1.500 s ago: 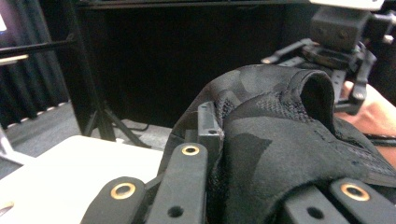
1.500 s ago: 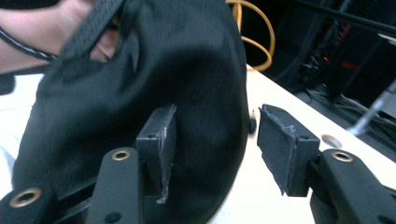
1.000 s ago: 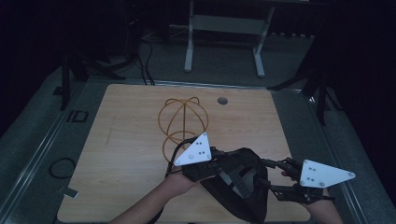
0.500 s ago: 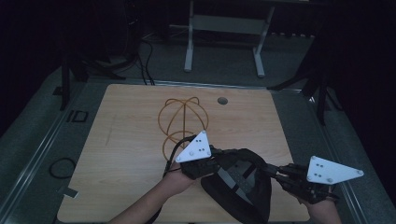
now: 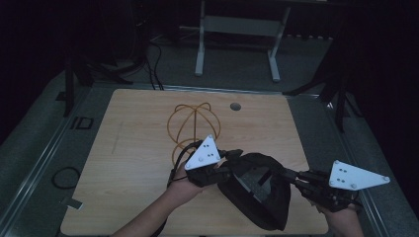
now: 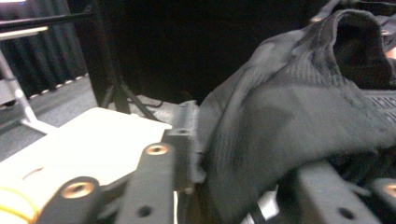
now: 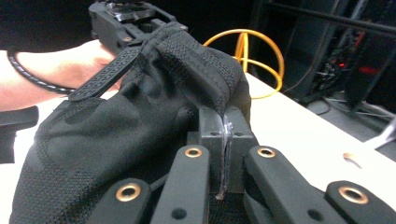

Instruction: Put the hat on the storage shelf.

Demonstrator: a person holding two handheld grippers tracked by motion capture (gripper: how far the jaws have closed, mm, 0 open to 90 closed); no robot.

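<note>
A black fabric bag with mesh panels and a webbing strap hangs low over the table's near right part, held from both sides. My left gripper is shut on the bag's left edge; in the left gripper view the cloth bunches against its jaws. My right gripper is shut on the bag's right rim, and in the right gripper view its two pads pinch the fabric tightly. The person's left hand and the left gripper appear behind the bag.
An orange wire ball frame stands on the wooden table just beyond the left gripper, also seen as the orange frame behind the bag. A round cable hole lies near the far edge. Stands and cables surround the table.
My right gripper has drawn away to the right and slightly nearer the front edge, stretching the bag wider. The left gripper has hardly moved.
</note>
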